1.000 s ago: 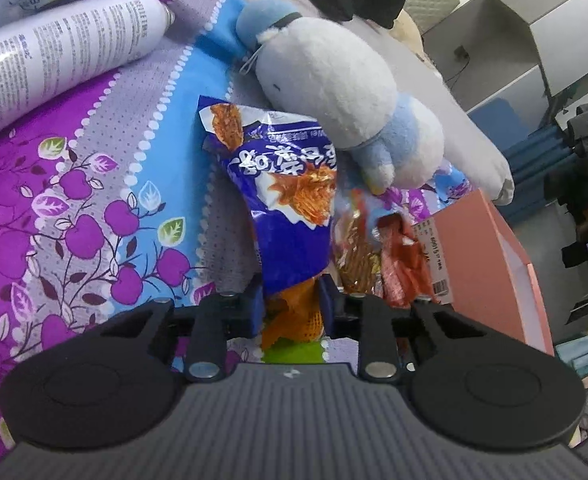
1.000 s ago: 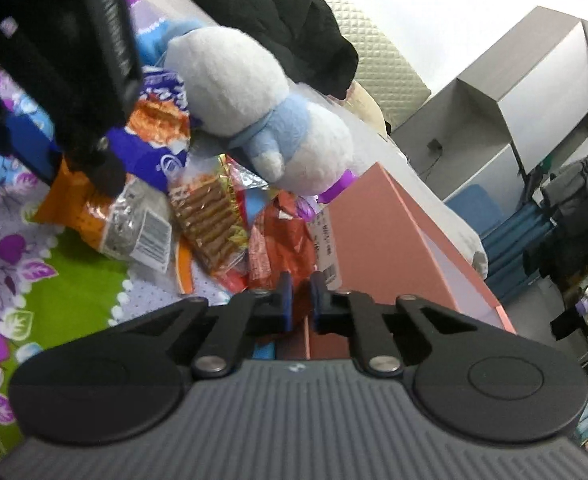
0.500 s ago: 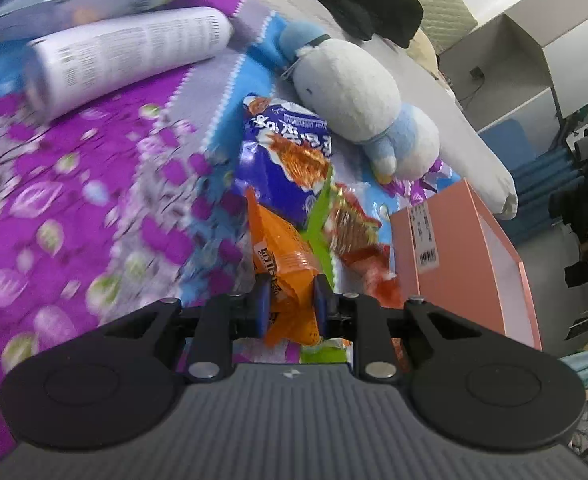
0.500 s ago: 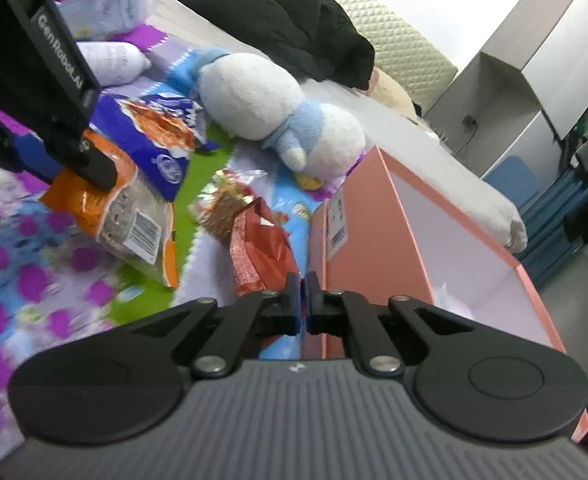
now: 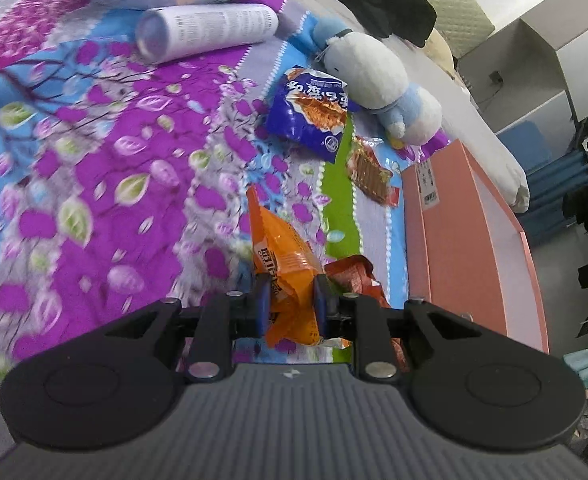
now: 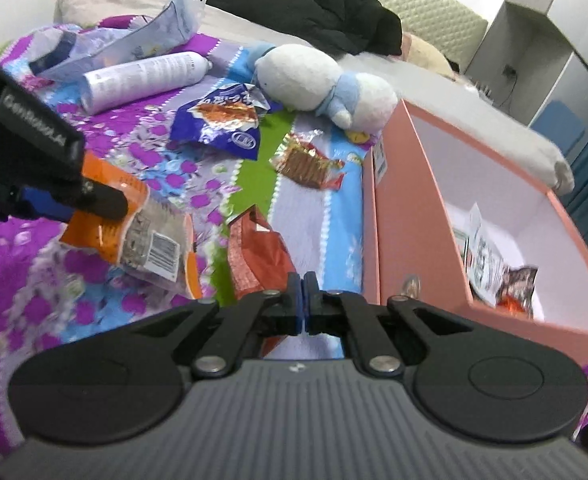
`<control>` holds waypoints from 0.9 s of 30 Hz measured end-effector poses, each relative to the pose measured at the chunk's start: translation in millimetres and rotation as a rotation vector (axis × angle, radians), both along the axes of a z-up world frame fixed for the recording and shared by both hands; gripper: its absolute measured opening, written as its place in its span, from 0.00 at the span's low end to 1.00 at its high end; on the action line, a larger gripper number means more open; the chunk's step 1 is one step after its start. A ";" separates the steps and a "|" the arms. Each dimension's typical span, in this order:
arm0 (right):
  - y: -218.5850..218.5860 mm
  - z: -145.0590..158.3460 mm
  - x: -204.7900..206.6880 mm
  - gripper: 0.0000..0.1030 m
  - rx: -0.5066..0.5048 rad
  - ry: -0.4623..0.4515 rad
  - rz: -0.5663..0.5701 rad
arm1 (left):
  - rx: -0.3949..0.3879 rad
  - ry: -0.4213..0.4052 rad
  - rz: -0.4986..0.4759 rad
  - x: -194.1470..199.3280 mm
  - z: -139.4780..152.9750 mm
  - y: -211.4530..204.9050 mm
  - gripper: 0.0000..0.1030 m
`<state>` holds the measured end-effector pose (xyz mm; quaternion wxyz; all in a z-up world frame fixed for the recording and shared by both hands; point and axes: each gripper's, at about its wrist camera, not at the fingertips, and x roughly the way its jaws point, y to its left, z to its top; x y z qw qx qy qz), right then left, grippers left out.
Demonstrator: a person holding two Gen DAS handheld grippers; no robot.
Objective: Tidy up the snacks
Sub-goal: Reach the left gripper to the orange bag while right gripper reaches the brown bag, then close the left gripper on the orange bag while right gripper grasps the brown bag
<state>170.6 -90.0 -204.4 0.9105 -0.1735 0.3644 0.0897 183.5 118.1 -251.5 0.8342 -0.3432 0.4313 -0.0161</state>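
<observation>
My left gripper point(image 5: 291, 300) is shut on an orange snack bag point(image 5: 281, 264) and holds it above the bedspread; the bag also shows in the right wrist view point(image 6: 133, 224). My right gripper point(image 6: 302, 300) is shut on a red snack bag point(image 6: 253, 256), held up beside the pink box point(image 6: 410, 216). The box holds a few snack packets point(image 6: 490, 264). A blue snack bag point(image 5: 310, 114) and a small clear-wrapped snack point(image 5: 370, 172) lie on the bed to the left of the box.
A white and blue plush toy point(image 5: 378, 76) lies behind the blue bag. A white spray can point(image 5: 205, 30) and a plastic pouch point(image 6: 141, 40) lie at the far left. Black clothing point(image 6: 322, 16) is piled at the back.
Both grippers have pulled back and up from the snack pile, each lifting its bag. The right gripper has shifted toward the pink box, so the inside of the box shows.
</observation>
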 end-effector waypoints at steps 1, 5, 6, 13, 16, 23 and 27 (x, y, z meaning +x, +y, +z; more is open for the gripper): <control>-1.5 1.2 -4.6 0.04 0.008 0.003 0.002 | 0.001 -0.001 0.005 -8.3 2.3 -0.3 0.25; -7.6 7.8 -32.7 0.04 0.025 0.021 0.034 | 0.008 0.005 0.021 -31.8 7.9 -0.9 0.25; -8.2 8.8 -39.4 0.04 0.026 0.023 0.049 | 0.011 0.009 0.027 -35.9 8.3 -1.2 0.25; -13.1 0.5 -61.0 0.05 0.059 0.096 0.092 | 0.038 0.039 0.038 -55.6 2.9 -1.5 0.26; -13.0 -5.2 -62.9 0.07 0.056 0.125 0.115 | 0.039 0.082 0.047 -56.5 -0.8 0.3 0.58; -20.2 -12.0 -64.7 0.47 0.100 0.172 0.128 | 0.074 0.108 0.004 -55.5 -4.1 -9.5 0.87; -22.0 -10.6 -64.0 0.67 0.135 0.153 0.148 | 0.125 0.117 -0.001 -51.6 -4.9 -15.4 0.90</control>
